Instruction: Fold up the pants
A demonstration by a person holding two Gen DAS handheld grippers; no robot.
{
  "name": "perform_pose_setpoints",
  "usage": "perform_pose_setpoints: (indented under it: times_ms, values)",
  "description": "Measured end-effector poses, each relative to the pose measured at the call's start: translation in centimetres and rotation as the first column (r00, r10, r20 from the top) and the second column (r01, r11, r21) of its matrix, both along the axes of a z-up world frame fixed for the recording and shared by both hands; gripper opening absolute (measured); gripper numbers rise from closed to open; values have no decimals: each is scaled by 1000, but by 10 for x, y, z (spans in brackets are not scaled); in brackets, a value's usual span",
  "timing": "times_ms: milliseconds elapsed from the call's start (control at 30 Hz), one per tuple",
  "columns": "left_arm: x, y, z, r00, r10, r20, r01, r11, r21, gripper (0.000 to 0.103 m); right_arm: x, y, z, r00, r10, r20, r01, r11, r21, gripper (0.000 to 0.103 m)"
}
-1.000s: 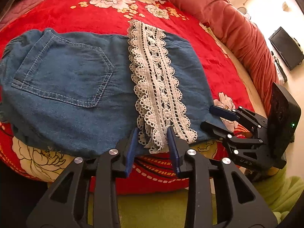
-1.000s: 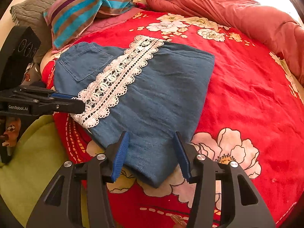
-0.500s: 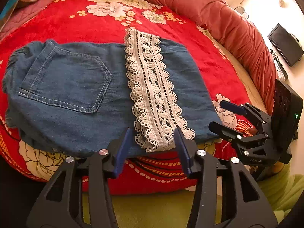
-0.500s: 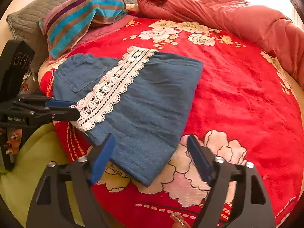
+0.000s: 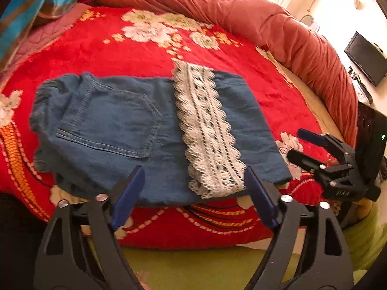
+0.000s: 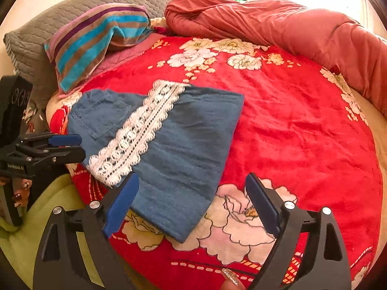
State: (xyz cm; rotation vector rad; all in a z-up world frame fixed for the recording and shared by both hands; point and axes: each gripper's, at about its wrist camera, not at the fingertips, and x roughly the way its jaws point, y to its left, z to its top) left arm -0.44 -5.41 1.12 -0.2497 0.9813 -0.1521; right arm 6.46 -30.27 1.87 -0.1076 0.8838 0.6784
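Blue denim pants (image 5: 116, 130) with a white lace band (image 5: 205, 135) lie folded into a flat packet on the red floral blanket (image 5: 145, 48), back pocket up. They also show in the right wrist view (image 6: 183, 149), with the lace band (image 6: 137, 133) running diagonally. My left gripper (image 5: 193, 193) is open and empty, just off the packet's near edge. My right gripper (image 6: 193, 198) is open and empty, over the packet's near corner. Each gripper shows in the other's view: the right one (image 5: 304, 145) and the left one (image 6: 70, 146).
A rolled rust-red quilt (image 6: 278, 24) runs along the far and right side of the bed. A striped pillow (image 6: 96, 38) and a grey pillow (image 6: 48, 31) lie at the head. A green cloth (image 5: 205, 268) hangs below the bed's near edge. A dark monitor (image 5: 367, 58) stands at right.
Both grippers have opened wider and drawn back from the folded pants. The pants lie as before.
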Motion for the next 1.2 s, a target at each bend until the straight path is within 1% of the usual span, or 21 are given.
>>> perform_pose_setpoints:
  times_ms: [133, 267, 367, 433, 533, 600, 633, 667, 733, 833, 933, 1033, 1133, 1200]
  values:
    - [-5, 12, 7, 999, 41, 29, -42, 998, 39, 86, 5, 6, 14, 999, 5, 32, -5, 1000, 4, 89]
    - [-11, 32, 8, 995, 98, 34, -99, 995, 30, 87, 13, 25, 32, 996, 48, 72, -48, 999, 4, 89]
    - [-17, 53, 6, 988, 151, 29, -151, 988, -8, 87, 18, 50, 46, 988, 107, 114, -107, 994, -8, 89]
    - [-22, 72, 4, 981, 194, 28, -193, 979, -60, 87, 21, 64, 51, 982, 142, 127, -142, 990, -12, 89]
    - [-28, 92, -2, 971, 240, 6, -237, 964, -119, 87, 28, 99, 56, 965, 234, 117, -233, 972, -24, 89]
    - [-31, 103, -8, 964, 266, -11, -264, 952, -153, 87, 30, 121, 56, 955, 276, 110, -273, 961, -45, 89]
    - [-32, 107, -11, 962, 271, -20, -270, 947, -175, 85, 31, 130, 56, 950, 295, 105, -292, 955, -49, 89]
    - [-32, 109, -13, 961, 275, -26, -275, 942, -191, 83, 33, 142, 55, 941, 323, 97, -320, 946, -53, 89]
    - [-32, 114, -18, 960, 278, -41, -280, 931, -233, 74, 36, 163, 53, 929, 362, 81, -357, 932, -67, 89]
    - [-30, 119, -24, 959, 280, -56, -284, 916, -282, 65, 43, 196, 51, 903, 428, 40, -424, 902, -78, 89]
    - [-25, 123, -30, 958, 279, -71, -287, 903, -319, 60, 48, 234, 44, 862, 506, -4, -503, 856, -115, 89]
    - [-19, 128, -36, 955, 282, -88, -295, 893, -341, 60, 54, 268, 39, 829, 558, -33, -557, 819, -135, 89]
    - [-17, 133, -41, 954, 284, -99, -301, 880, -367, 60, 59, 296, 33, 797, 600, -73, -604, 787, -130, 89]
    - [-17, 137, -42, 953, 287, -100, -303, 875, -378, 60, 63, 319, 23, 763, 637, -112, -647, 752, -128, 89]
